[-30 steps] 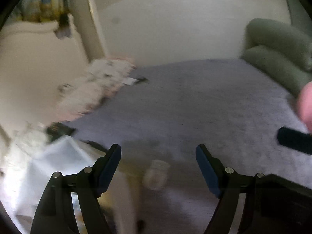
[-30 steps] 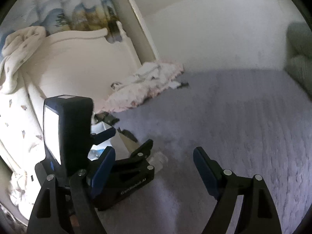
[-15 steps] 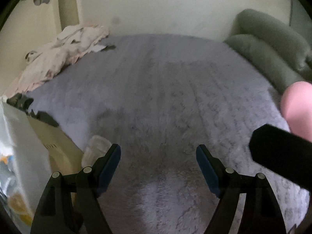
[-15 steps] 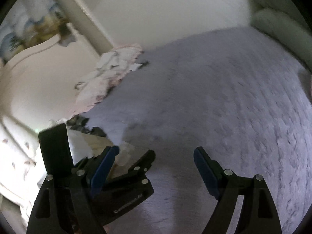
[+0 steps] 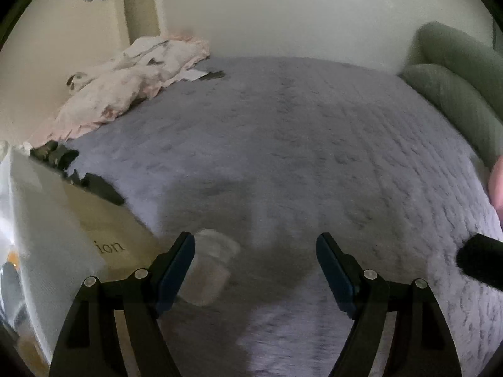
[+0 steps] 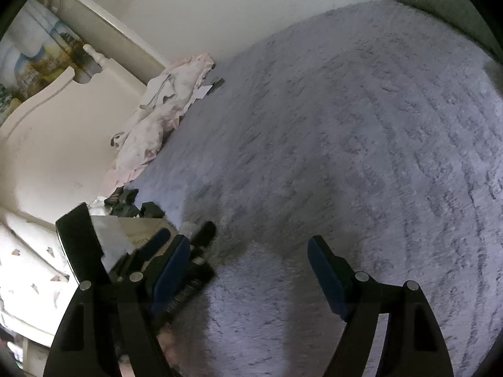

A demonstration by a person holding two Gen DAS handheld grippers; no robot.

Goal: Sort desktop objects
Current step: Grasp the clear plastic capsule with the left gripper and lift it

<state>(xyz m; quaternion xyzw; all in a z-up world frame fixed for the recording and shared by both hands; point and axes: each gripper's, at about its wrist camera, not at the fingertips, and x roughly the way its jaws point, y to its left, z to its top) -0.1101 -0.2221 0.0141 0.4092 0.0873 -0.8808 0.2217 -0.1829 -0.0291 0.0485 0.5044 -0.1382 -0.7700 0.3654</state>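
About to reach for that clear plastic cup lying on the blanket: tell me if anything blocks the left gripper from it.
Nothing visible does. The clear cup lies on the grey blanket just ahead of the left gripper, beside its left finger, next to the white box. The jaws are open and empty.

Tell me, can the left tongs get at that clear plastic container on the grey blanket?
Probably yes. The left tongs are open and empty, and the clear container lies on the blanket just ahead, beside the left finger, with nothing covering it. The box alongside may crowd that side.

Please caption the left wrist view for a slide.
Open left gripper above a grey bedspread, clear plastic cup by its left finger.
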